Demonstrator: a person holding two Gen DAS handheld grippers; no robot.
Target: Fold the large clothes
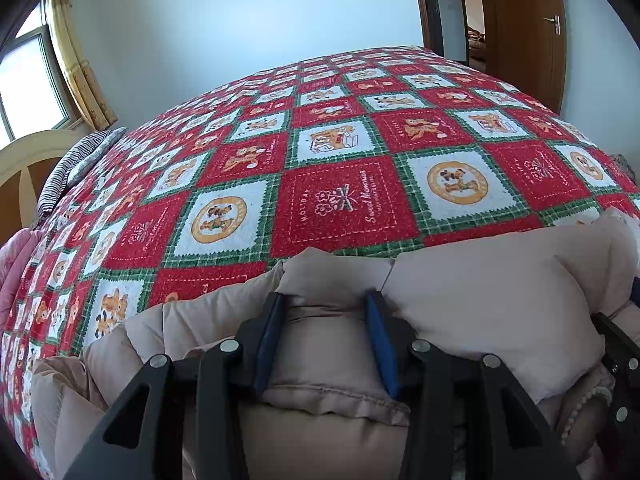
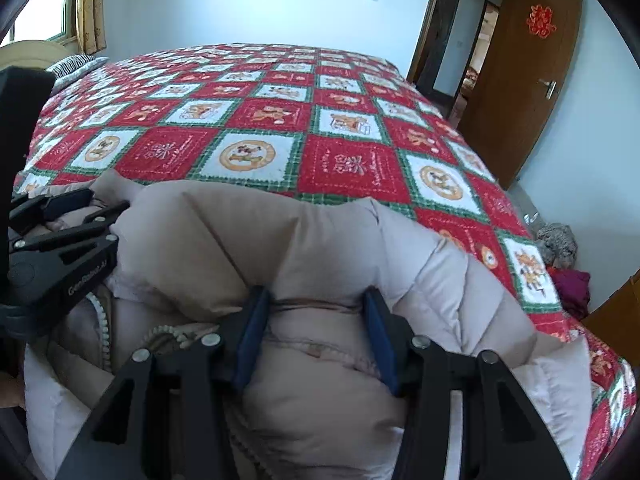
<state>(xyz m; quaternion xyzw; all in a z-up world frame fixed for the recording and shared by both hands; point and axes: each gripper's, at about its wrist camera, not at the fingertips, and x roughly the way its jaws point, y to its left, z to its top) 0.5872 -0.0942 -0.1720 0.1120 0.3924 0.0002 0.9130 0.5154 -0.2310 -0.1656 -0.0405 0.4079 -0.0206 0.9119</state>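
The beige padded coat point(image 2: 320, 248) runs off the bottom edge in both views, its lower part hidden under each tool's black frame, and whether the blue pads point(image 1: 382, 340) actually pinch the fabric between them is unclear.

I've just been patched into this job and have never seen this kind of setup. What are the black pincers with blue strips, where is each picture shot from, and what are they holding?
No robot arm here: a person holds a two-finger gripper in each hand, each with a camera looking forward along its fingers. One picture is from the left gripper, the other from the right gripper. The blue strips are finger pads. Both grippers are spread wide around bunched folds of a beige padded coat, pressing into it; whether they truly pinch it, I cannot tell. The coat lies at the near edge of a bed covered by a red, green and white checked blanket. In the right view, the left gripper appears at the left edge.
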